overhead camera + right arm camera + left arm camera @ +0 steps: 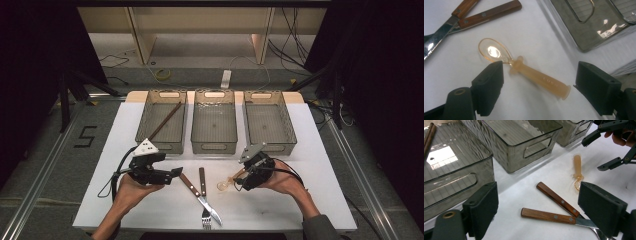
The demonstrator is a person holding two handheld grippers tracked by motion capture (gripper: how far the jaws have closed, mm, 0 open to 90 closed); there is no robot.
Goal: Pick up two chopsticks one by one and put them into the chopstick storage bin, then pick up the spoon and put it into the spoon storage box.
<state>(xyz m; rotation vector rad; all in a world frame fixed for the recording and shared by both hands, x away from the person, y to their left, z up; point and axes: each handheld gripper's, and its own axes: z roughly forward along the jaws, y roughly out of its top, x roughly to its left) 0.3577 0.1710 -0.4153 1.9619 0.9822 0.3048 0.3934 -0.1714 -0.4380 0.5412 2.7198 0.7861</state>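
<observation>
Amber plastic spoon (524,72) lies flat between my right gripper (539,92) jaws, spread wide and empty for its handle. My left gripper (539,215) hangs wide open, empty, near the knife (549,215) and fork (557,202).

The spoon (524,70) is small, of clear amber plastic, with a thick, pale orange handle and a see-through bowl. It lies flat on the white table (280,205), bowl up, just right of the knife (196,190) and fork (203,192), whose wooden handles cross.
</observation>
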